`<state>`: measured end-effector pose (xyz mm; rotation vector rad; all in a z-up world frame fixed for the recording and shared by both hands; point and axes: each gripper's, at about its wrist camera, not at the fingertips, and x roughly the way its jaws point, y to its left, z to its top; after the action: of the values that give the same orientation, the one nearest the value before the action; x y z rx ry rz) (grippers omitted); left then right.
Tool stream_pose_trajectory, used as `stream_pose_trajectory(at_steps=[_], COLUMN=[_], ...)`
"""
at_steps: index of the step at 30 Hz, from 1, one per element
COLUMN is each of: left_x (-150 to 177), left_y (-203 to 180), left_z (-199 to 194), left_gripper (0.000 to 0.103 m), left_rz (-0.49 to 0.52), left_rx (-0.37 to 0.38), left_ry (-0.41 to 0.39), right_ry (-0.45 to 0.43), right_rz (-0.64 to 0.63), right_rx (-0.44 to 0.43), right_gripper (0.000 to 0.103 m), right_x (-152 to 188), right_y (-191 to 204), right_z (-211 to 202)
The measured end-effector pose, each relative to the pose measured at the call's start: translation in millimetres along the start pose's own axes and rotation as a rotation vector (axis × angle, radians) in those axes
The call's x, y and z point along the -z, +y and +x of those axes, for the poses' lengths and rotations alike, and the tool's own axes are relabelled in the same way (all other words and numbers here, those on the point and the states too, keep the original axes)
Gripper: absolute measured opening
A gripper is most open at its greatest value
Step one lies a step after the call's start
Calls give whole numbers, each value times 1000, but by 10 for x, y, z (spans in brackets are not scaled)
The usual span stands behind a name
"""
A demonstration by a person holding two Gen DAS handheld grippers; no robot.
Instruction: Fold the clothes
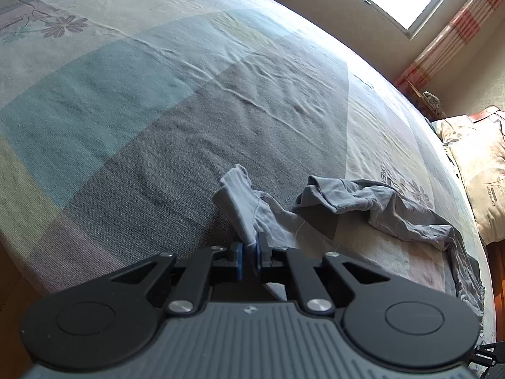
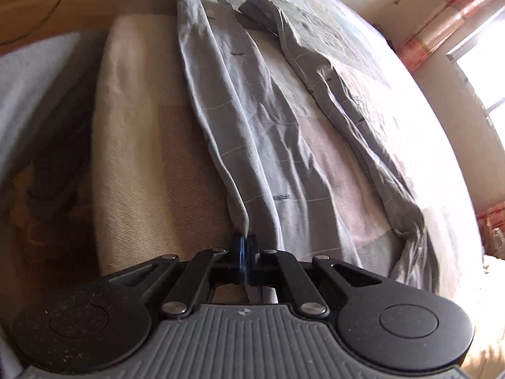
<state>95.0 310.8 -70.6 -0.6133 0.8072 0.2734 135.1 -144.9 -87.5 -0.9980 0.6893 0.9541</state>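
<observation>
Both grippers were clenched on one grey garment (image 2: pixel 268 132) spread over the bedsheet (image 1: pixel 157 110): left gripper (image 1: pixel 249 249) pinched a bunched corner, right gripper (image 2: pixel 245 249) nipped an edge stretching ahead.

Thin, matt, creased grey cloth of the garment (image 2: pixel 252 120) is lying across the coarser woven bedspread (image 1: pixel 164 101) at centre frame, while matt black plastic arms with shiny metal rivets are framing the left gripper (image 1: pixel 249 249) at bottom centre.
</observation>
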Motion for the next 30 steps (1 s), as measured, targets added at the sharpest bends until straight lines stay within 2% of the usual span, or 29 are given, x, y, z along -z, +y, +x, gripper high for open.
stream_pose_trajectory(at_steps=[4, 6, 12, 18, 23, 25, 26, 30], left_x=[-27, -14, 55, 62, 61, 63, 64, 57], left_y=[59, 93, 170, 173, 185, 189, 191, 181], left_z=[30, 88, 159, 192, 214, 225, 230, 239], left_gripper=[6, 6, 6, 7, 7, 8, 8, 8], left_rz=[-6, -20, -35, -29, -29, -30, -31, -27], left_rx=[-18, -25, -30, -32, -35, -36, -36, -42], left_ry=[7, 22, 47, 57, 66, 70, 72, 77], right_ry=[-3, -9, -21, 60, 86, 95, 98, 112], right_rz=[108, 142, 247, 291, 344, 333, 312, 155], right_rx=[-198, -234, -101, 36, 72, 64, 61, 92], right_gripper=[3, 4, 8, 9, 12, 15, 20, 25], right_x=[24, 62, 296, 657, 840, 891, 908, 870], right_y=[70, 120, 93, -11, -182, -187, -169, -54], right_z=[-167, -176, -371, -330, -325, -330, -337, -299])
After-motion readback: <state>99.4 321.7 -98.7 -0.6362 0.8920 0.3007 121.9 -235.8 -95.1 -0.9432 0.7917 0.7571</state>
